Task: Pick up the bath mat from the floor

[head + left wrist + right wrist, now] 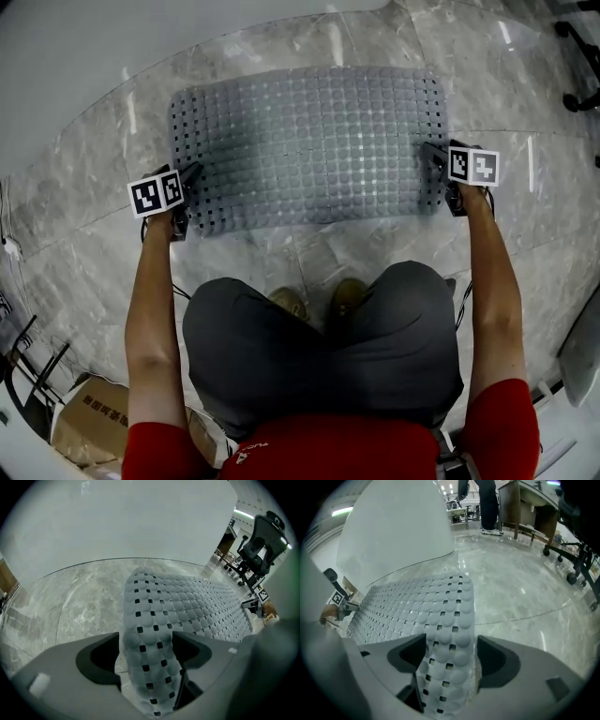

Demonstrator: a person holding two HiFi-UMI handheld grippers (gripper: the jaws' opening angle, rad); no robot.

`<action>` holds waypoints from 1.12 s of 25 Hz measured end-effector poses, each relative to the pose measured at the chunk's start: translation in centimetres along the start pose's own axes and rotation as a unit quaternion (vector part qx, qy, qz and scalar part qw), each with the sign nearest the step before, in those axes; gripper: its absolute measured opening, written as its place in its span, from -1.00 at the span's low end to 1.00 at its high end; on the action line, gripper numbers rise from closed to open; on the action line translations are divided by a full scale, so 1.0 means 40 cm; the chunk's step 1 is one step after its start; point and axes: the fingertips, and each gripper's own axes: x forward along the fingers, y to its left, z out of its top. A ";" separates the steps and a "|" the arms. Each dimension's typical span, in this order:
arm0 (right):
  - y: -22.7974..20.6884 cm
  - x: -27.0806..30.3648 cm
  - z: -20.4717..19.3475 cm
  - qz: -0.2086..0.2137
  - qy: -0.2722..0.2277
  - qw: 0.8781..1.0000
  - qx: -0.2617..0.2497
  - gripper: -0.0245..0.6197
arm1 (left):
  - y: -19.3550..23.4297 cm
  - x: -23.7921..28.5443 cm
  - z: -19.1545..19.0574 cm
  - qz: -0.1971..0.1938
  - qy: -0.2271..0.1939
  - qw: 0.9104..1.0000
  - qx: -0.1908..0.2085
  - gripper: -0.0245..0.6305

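While on floor (84,187), bath mat (309,145) between jaws.

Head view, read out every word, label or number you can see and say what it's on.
Nothing reads clearly.
Cardboard box: dark print, too small to read.
Red shirt: small white mark at the hem, too blurred.
Left gripper and right gripper: square black-and-white marker patterns, no words.
Bath mat: no print.
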 end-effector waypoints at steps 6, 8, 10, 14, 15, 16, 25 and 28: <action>0.002 0.004 0.002 -0.012 0.004 1.000 -0.010 0.02 | -0.003 0.026 -0.009 0.010 0.019 1.000 0.012 0.10; 0.003 0.001 0.005 -0.025 0.005 1.000 -0.013 0.02 | 0.000 0.026 -0.010 0.017 0.018 1.000 0.013 0.10; 0.007 -0.003 0.009 -0.036 0.005 0.999 -0.019 0.02 | 0.002 0.024 -0.010 0.023 0.017 0.999 0.015 0.09; 0.018 -0.006 0.008 -0.038 0.007 0.999 -0.025 0.00 | -0.010 0.020 -0.008 0.015 0.013 1.000 0.018 -0.02; 0.025 -0.005 0.009 -0.034 0.007 0.999 -0.026 -0.10 | -0.020 0.020 -0.006 0.009 0.010 1.000 0.018 -0.11; 0.035 -0.004 0.010 -0.030 0.008 0.999 -0.029 -0.22 | -0.031 0.021 -0.005 0.003 0.007 1.000 0.019 -0.23; 0.098 -0.026 0.028 -0.009 -0.017 0.999 -0.033 -0.76 | -0.083 -0.006 0.014 -0.022 -0.020 0.999 0.030 -0.63; 0.111 -0.052 0.035 0.003 -0.036 0.999 -0.024 -0.78 | -0.104 -0.025 0.021 -0.035 -0.033 0.998 0.035 -0.72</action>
